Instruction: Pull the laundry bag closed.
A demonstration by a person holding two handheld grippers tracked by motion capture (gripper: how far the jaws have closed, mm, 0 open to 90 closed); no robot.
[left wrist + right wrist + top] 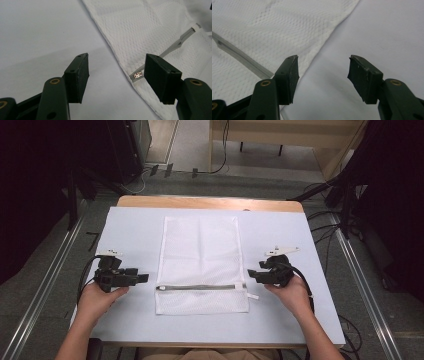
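Both my grippers, left gripper [143,278] and right gripper [251,273], are spread wide beside the mesh bag [200,251]; I should pinch its zipper [200,287] ends gently.

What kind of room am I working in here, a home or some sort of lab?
Most likely a lab or recording setup, not a home. The table carries a plain white cover with just one mesh laundry bag laid out, metal rails run along the floor either side, and loose cables and dark equipment stands surround it.
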